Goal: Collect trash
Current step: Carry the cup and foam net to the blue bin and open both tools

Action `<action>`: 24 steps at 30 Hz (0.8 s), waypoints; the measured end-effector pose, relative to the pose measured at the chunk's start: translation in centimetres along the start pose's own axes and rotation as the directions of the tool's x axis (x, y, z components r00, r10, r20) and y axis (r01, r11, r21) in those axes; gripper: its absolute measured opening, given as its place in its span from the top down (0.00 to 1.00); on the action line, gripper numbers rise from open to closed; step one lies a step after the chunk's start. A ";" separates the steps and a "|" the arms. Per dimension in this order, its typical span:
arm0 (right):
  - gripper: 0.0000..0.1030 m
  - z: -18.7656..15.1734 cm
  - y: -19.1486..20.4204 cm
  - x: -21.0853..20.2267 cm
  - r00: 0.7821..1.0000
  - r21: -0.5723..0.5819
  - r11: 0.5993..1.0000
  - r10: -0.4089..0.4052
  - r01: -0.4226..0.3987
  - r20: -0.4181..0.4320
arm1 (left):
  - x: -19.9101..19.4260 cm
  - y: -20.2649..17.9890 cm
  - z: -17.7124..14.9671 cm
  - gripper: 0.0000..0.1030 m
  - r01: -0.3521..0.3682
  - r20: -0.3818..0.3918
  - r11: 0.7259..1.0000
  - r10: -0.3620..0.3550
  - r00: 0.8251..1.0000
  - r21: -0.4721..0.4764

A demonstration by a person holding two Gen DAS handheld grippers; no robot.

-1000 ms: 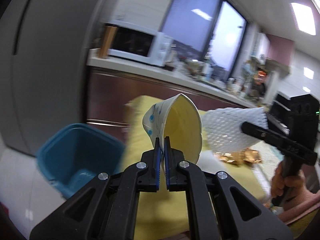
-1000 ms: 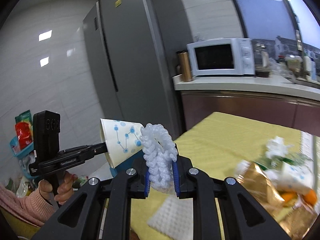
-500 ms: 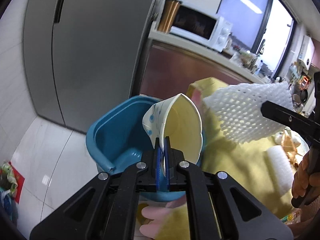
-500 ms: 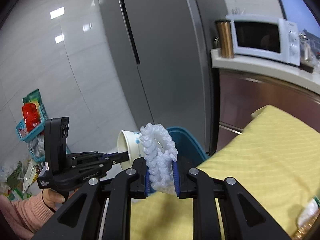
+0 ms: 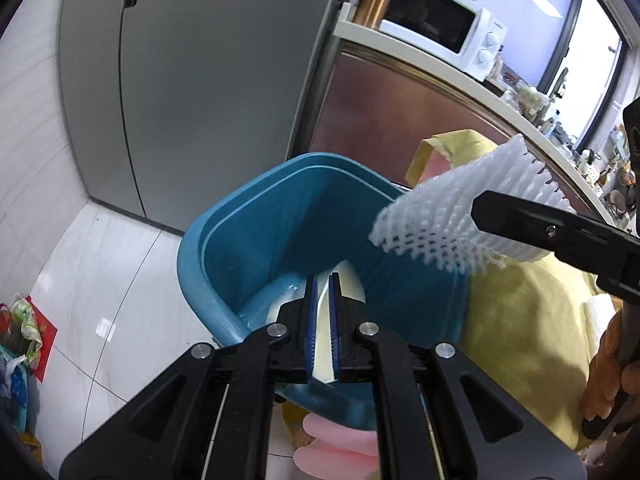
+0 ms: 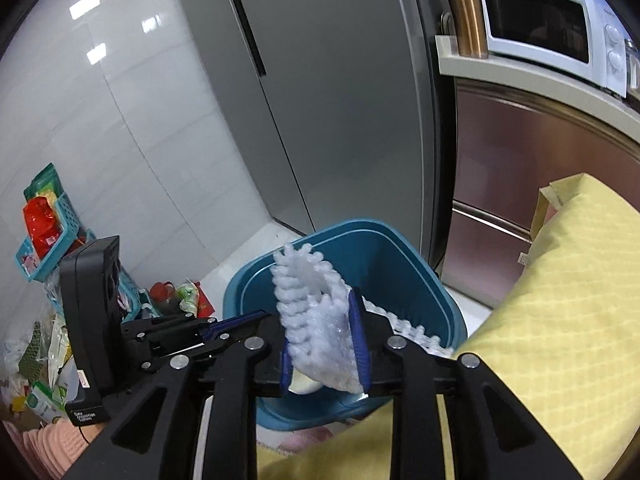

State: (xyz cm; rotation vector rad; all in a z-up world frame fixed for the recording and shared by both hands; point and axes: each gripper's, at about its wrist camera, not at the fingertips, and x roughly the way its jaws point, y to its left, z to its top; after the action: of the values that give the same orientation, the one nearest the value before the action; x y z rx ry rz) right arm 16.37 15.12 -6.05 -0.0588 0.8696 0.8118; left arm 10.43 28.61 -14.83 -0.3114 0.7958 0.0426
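Note:
A teal trash bin (image 5: pixel 256 240) stands on the floor beside the yellow-clothed table; it also shows in the right wrist view (image 6: pixel 400 256). My left gripper (image 5: pixel 323 280) sits over the bin, its jaws slightly parted, with the paper cup (image 5: pixel 320 336) slipping down between them into the bin. My right gripper (image 6: pixel 322 334) is shut on a white foam fruit net (image 6: pixel 316 320) above the bin. The net also shows in the left wrist view (image 5: pixel 452 216). A piece of foam net (image 6: pixel 408 332) lies inside the bin.
A grey fridge (image 5: pixel 192 80) stands behind the bin, with a counter, microwave (image 5: pixel 436 20) and copper tumbler (image 6: pixel 466 16) to its right. The yellow tablecloth (image 6: pixel 560 320) lies at right. Bags and teal baskets (image 6: pixel 48 232) clutter the floor at left.
Both grippers moved from the table to over the bin. The left jaws have parted a little and the cup has dropped from upright in front of them down into the bin.

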 end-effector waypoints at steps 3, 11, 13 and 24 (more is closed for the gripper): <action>0.70 0.1 0.0 0.8 1.000 0.020 1.000 -0.004 0.005 -0.022 | 0.6 0.2 0.2 0.95 -0.009 -0.006 1.000 0.009 1.000 -0.013; 0.51 -0.2 -0.5 -0.6 1.000 0.069 0.998 -0.009 0.007 0.022 | -0.7 -0.1 -0.2 0.88 -0.008 0.035 1.000 0.009 0.999 -0.017; 0.47 -0.3 -0.8 -0.9 0.999 0.081 0.997 -0.005 0.002 0.036 | -1.3 -0.4 -0.1 0.84 -0.010 0.050 1.000 0.011 0.999 -0.013; 0.32 0.5 -1.1 -0.2 0.999 0.086 0.996 0.004 -0.008 0.047 | -3.2 -0.6 -0.4 0.84 0.000 0.072 1.000 0.002 0.997 -0.021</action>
State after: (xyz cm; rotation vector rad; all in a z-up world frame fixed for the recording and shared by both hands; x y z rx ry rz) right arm 17.30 14.44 -5.92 0.0384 0.8603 0.7776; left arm 7.95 28.16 -12.66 -0.3272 0.7247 0.0627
